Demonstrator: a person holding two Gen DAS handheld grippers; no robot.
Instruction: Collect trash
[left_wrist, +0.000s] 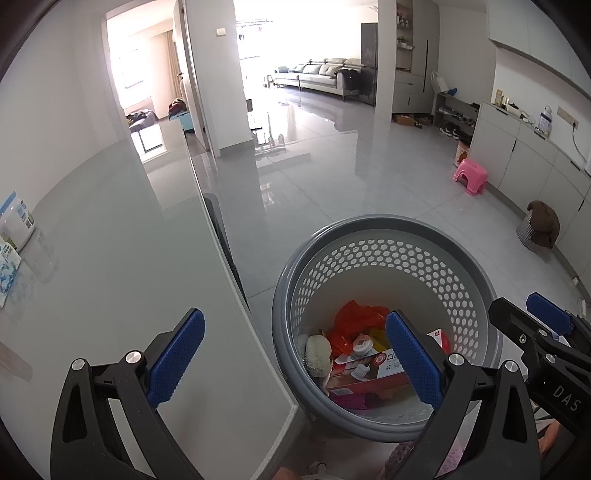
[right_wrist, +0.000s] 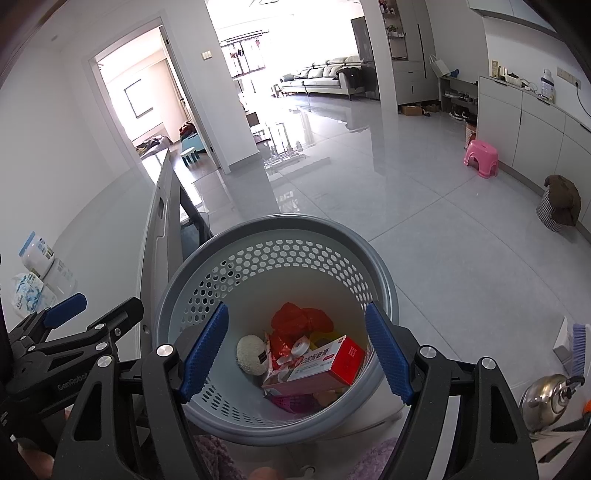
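A grey perforated waste basket (left_wrist: 476, 284) (right_wrist: 295, 229) stands on the floor beside the white table (left_wrist: 129, 229). Inside lie a red-and-white carton (right_wrist: 328, 360) (left_wrist: 373, 373), a crumpled red bag (right_wrist: 299, 317) (left_wrist: 356, 315), a pale fuzzy ball (right_wrist: 251, 354) (left_wrist: 317, 350) and a small white roll (right_wrist: 300, 347). My left gripper (left_wrist: 295, 362) hangs open with nothing between its blue pads, straddling the table edge and the basket. Above the basket's mouth my right gripper (right_wrist: 295, 354) is open and empty too. Each gripper shows at the edge of the other's view.
A white canister (left_wrist: 16, 221) (right_wrist: 37, 254) and a blue-printed packet (right_wrist: 27, 295) sit on the table's left. A pink stool (left_wrist: 470, 175) (right_wrist: 482, 153), a draped small bin (right_wrist: 559, 206), a steel kettle (right_wrist: 550, 400) and a brush (right_wrist: 578, 347) stand on the tiled floor to the right.
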